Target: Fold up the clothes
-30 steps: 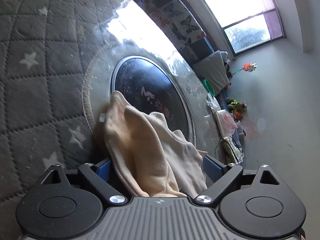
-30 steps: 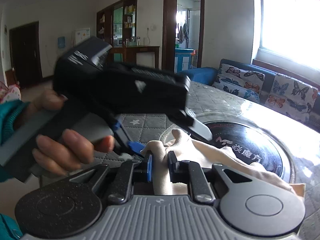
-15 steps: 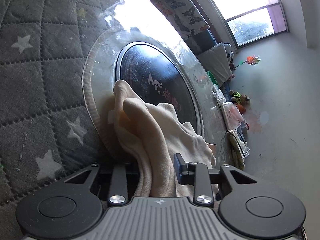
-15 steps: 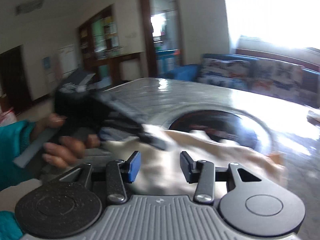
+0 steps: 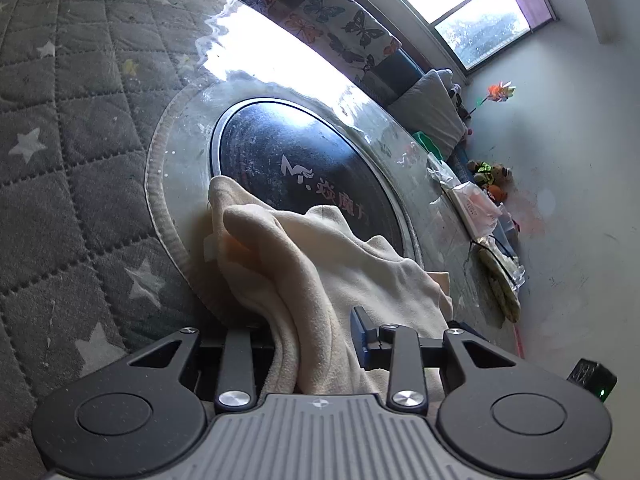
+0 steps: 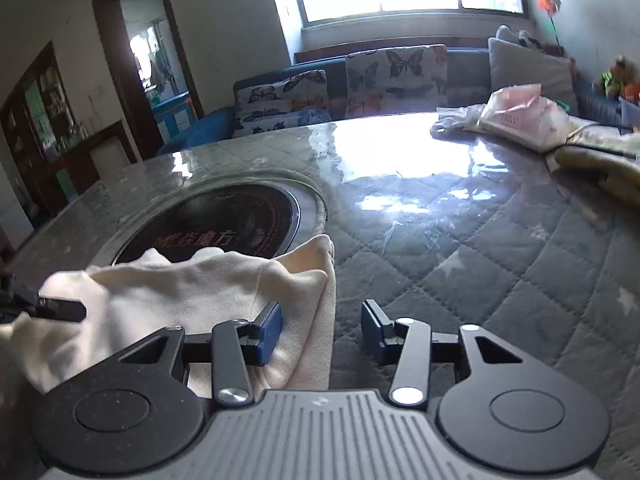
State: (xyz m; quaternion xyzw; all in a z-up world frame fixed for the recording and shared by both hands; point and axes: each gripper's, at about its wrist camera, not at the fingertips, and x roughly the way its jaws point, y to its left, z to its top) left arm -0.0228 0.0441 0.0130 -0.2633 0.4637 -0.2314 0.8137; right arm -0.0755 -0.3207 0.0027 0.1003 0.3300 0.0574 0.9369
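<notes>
**Loose corner, one grip only**

The left hand-held gripper (image 5: 320,340) is clamped on a thick bunch of the cream garment (image 5: 320,248). The right hand-held gripper (image 6: 322,332) stands apart, only its left pad against the cloth's edge, nothing pinched. The garment lies crumpled on the quilted surface (image 6: 480,260), partly over the black glass disc (image 6: 224,220). Pulled now, the free side could drag, bunch and spoil the fold.

Left gripper (image 5: 316,340): its left finger is buried behind the cream cloth (image 5: 320,264). The cloth's near end runs under the claw body, unseen.
</notes>
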